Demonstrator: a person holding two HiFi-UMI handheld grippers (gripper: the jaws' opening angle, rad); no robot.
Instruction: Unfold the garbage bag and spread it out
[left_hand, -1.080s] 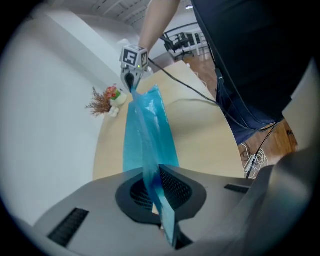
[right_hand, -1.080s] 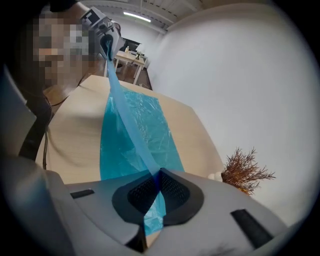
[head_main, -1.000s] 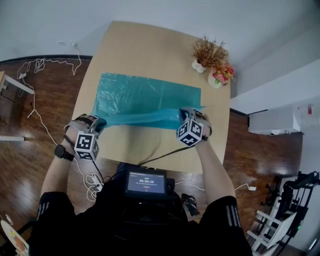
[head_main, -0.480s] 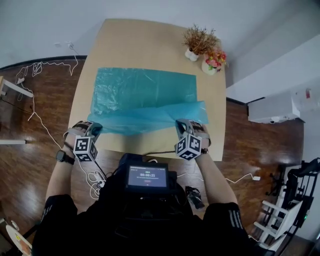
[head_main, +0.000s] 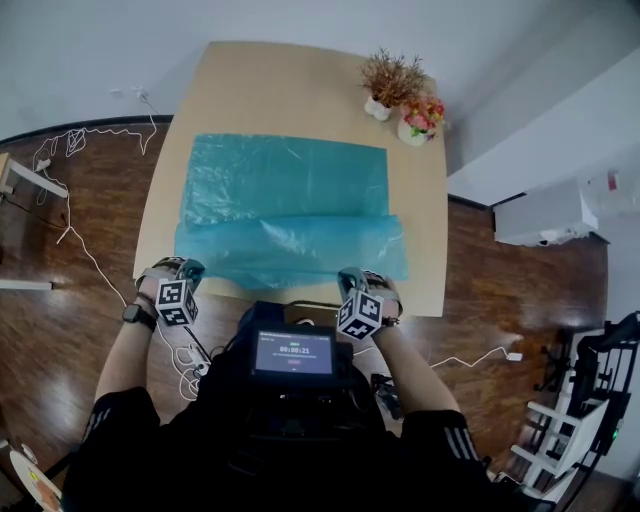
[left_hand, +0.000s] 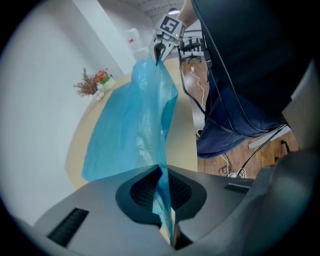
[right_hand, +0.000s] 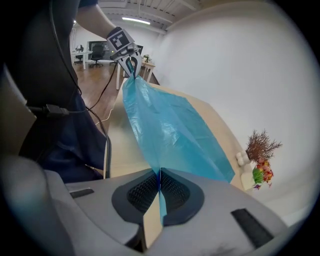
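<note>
A teal garbage bag (head_main: 290, 200) lies spread across the tan table (head_main: 280, 80), and its near flap reaches the front edge. My left gripper (head_main: 183, 272) is shut on the bag's near left corner. My right gripper (head_main: 352, 280) is shut on the near right corner. In the left gripper view the film (left_hand: 135, 125) runs pinched between my left gripper's (left_hand: 161, 185) pads up to the other gripper (left_hand: 159, 50). In the right gripper view the bag (right_hand: 165, 125) stretches from the right gripper (right_hand: 159, 187) to the left one (right_hand: 131, 62).
Two small potted plants (head_main: 392, 85) (head_main: 420, 118) stand at the table's far right corner. A device with a screen (head_main: 292, 355) hangs at the person's chest. Cables (head_main: 70, 130) lie on the wooden floor at the left.
Both grippers have pulled the bag's near edge back toward the person and lower. The folded layer has opened out, so the bag covers more of the table.
</note>
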